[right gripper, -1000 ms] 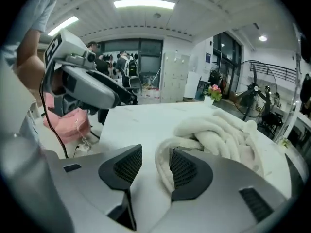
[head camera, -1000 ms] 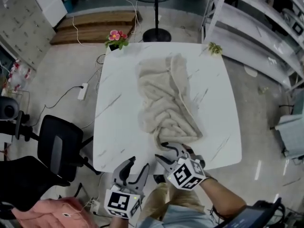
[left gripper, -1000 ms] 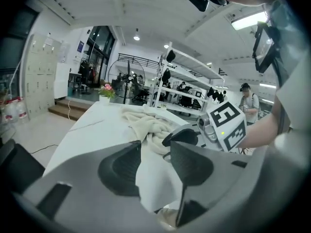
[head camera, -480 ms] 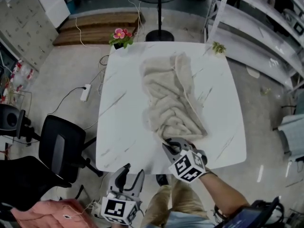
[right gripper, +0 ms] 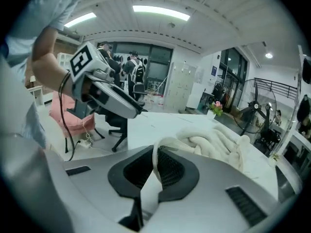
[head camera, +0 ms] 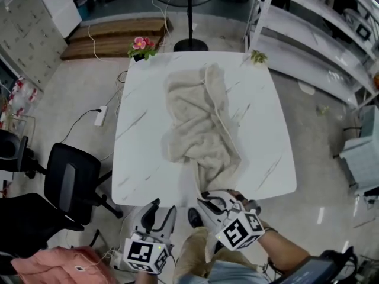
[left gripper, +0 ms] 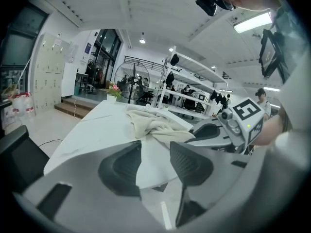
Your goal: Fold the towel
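A crumpled beige towel (head camera: pixel 201 123) lies lengthwise on the white marble table (head camera: pixel 142 158). My right gripper (head camera: pixel 208 197) is at the table's near edge; its jaws have just been closing and now pinch the towel's near edge (right gripper: pixel 156 165). The rest of the towel (right gripper: pixel 214 147) bunches up beyond it. My left gripper (head camera: pixel 161 208) hangs just off the near edge, left of the right one, open with nothing between its pads (left gripper: pixel 189 161). From the left gripper view the towel (left gripper: pixel 150 125) sits ahead and the right gripper (left gripper: pixel 228 130) is to the right.
A pink flower pot (head camera: pixel 141 45) and a small plant (head camera: pixel 257 56) stand at the table's far corners. A black office chair (head camera: pixel 71 182) is left of the table, a fan stand (head camera: pixel 189 43) behind it, white shelving (head camera: pixel 308 28) at right.
The right gripper's jaws closed on the towel's near end and drew it back to the table's near edge. The left gripper shifted slightly and stayed open.
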A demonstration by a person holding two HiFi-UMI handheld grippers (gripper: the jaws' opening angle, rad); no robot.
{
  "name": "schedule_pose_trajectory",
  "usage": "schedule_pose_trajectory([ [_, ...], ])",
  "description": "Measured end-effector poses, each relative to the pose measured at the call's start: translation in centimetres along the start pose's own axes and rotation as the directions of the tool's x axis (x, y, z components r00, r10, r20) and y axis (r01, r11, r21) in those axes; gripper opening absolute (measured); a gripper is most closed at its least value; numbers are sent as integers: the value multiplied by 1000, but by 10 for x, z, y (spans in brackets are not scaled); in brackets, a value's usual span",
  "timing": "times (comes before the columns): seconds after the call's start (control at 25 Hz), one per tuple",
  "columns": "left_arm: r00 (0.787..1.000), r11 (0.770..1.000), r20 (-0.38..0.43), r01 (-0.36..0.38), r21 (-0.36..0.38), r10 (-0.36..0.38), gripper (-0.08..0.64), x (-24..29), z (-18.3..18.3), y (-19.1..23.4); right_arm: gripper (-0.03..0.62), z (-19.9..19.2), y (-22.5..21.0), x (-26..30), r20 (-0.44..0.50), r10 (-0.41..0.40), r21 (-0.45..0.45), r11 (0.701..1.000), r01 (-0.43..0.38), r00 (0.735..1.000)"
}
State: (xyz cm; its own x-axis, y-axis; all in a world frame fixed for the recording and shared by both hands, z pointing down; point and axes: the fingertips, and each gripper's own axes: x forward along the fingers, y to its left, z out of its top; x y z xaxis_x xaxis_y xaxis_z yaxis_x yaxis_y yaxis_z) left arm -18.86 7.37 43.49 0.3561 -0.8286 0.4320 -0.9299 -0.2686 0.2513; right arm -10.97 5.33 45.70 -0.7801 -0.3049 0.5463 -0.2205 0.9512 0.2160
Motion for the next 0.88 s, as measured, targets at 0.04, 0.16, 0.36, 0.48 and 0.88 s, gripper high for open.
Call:
schedule_pose_trajectory([
  [0.04,1000,1000,2,1,-5,-1,189,0,-1,-5,26,-2,8,-9,9,12,-10,1000,-12,1000],
  [0.16,1000,1000,3,6,-8,-6,187,-3,-8,-23,27,-8,29,-36,30,44,-42,998,-43,999],
  [0.36,1000,1000,-7,4,1,-4,187,-12,-28,-44,28,-32,51,-76,16,65,-109,992,-63,998],
  [0.48,1000,1000,-8,10,0,-10,186,-14,-39,-54,28,-50,50,-103,-10,50,-148,988,-50,999],
  [0.88,999,999,-19,45,15,-45,187,7,-46,-67,29,-98,3,-161,-109,-124,-140,984,108,986],
])
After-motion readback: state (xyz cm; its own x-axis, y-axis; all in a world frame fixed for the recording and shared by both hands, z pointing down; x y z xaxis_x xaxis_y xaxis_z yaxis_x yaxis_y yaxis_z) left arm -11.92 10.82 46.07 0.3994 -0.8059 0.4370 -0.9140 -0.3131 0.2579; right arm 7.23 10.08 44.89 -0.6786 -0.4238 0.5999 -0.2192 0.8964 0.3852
